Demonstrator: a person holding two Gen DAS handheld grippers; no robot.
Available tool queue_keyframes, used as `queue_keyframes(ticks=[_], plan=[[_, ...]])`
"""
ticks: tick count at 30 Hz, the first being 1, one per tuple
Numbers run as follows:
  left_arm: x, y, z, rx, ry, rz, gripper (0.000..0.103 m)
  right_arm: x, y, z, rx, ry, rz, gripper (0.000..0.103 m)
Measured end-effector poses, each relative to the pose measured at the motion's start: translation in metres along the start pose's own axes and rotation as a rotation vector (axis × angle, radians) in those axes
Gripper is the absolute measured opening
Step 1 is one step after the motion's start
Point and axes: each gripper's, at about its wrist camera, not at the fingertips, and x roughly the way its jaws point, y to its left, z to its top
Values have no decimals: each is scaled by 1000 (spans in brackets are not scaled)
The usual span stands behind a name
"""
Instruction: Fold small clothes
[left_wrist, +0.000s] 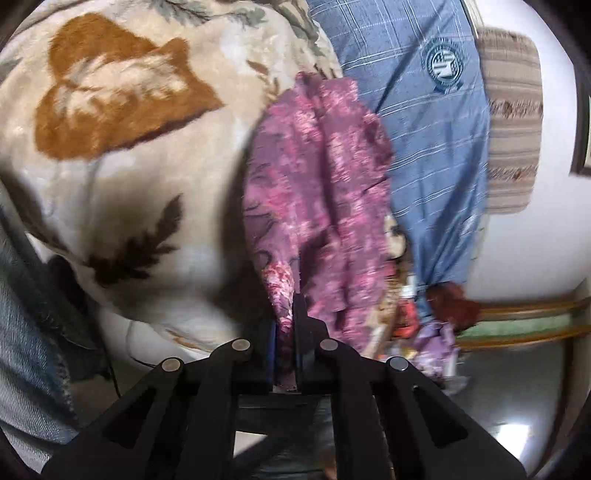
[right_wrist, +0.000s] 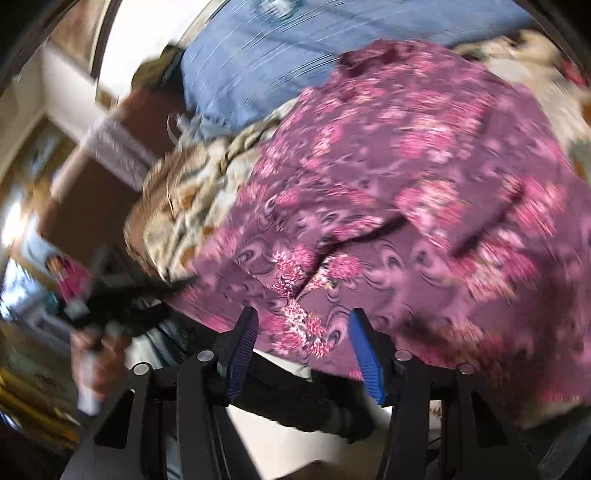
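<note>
A purple garment with pink flowers (left_wrist: 325, 192) hangs from my left gripper (left_wrist: 286, 314), which is shut on its edge and holds it above a cream floral blanket (left_wrist: 122, 155). In the right wrist view the same garment (right_wrist: 406, 192) spreads wide over the blanket. My right gripper (right_wrist: 303, 325) is open with blue pads, its fingers (right_wrist: 245, 332) just at the garment's near edge, holding nothing. The left gripper (right_wrist: 110, 306) shows at the left, blurred, at the garment's corner.
A blue checked cloth (left_wrist: 436, 140) lies beyond the garment, also in the right wrist view (right_wrist: 295, 44). A striped cushion (left_wrist: 513, 122) lies against the white wall. Small cluttered items (left_wrist: 424, 325) sit past the blanket. Jeans (left_wrist: 26, 350) are at left.
</note>
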Motion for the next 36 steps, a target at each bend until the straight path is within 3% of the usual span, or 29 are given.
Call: queue_keyframes(ticks=[3, 5, 9, 10, 11, 13, 17, 19, 24, 25, 26, 29, 32, 36], plan=[[5, -14, 16, -8, 1, -15, 4, 21, 22, 7, -73, 56, 72, 57], [8, -24, 22, -6, 5, -29, 4, 35, 43, 7, -188, 80, 23, 64], [12, -33, 32, 0, -6, -25, 4, 59, 54, -5, -301, 127, -224, 60], [9, -31, 33, -2, -7, -24, 4, 55, 52, -8, -311, 119, -252, 56], [10, -29, 34, -7, -7, -26, 4, 48, 46, -12, -303, 106, -275, 47], [8, -24, 34, -21, -9, -36, 4, 32, 33, -16, -283, 85, -348, 38], [3, -18, 41, -42, -19, -58, 4, 2, -12, -23, -218, 39, -568, 37], [2, -17, 46, -50, -29, -58, 1, -11, -32, -19, -143, 22, -568, 27], [4, -20, 55, -48, -39, -51, 1, -25, -55, -22, -83, 20, -583, 26], [6, -23, 53, -29, -36, -36, 1, -25, -57, -22, -81, 25, -590, 12], [6, -24, 51, -15, -36, -26, 1, -27, -58, -23, -76, 25, -595, 6], [7, -24, 45, 15, -57, 4, 1, -44, -55, -23, -53, -12, -546, 4], [3, -20, 42, 5, -58, -2, 1, -56, -47, -15, -72, -41, -539, 4], [-8, -22, 42, 2, -76, -16, 1, -79, -43, 4, -95, -66, -450, 4]])
